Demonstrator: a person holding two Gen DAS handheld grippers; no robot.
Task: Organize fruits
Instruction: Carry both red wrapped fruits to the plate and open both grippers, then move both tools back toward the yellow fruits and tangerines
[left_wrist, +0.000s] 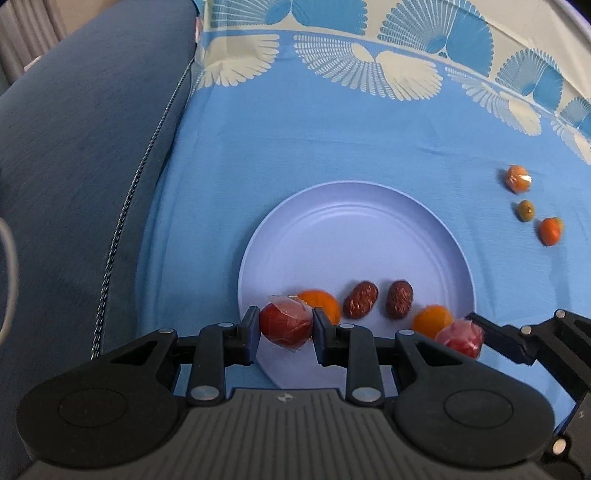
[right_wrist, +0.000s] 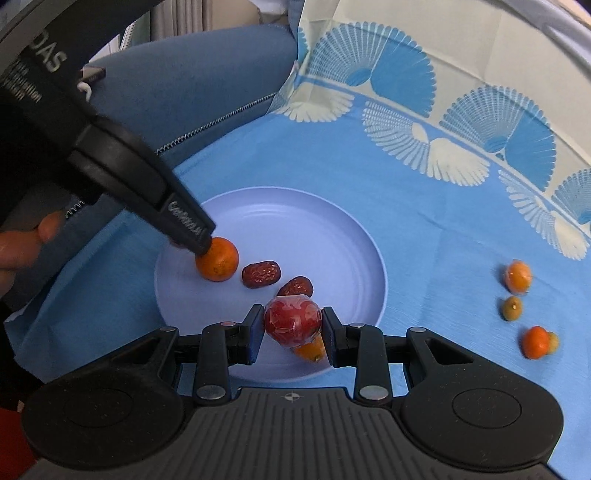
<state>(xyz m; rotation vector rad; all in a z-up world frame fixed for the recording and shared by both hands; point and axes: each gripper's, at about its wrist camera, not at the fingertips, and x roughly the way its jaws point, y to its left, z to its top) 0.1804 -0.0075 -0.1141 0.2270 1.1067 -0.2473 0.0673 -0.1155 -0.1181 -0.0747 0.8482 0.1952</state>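
Both grippers were clamped on wrapped red fruits: left gripper (left_wrist: 284, 328) on one red fruit (left_wrist: 286, 325), right gripper (right_wrist: 290, 329) on another (right_wrist: 292, 321), both just above the plate's (left_wrist: 354, 229) near edge, dates (left_wrist: 360, 300) right ahead.

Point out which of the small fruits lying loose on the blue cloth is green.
The small green round fruit, middle of the row beside the plate; its neighbours are orange.
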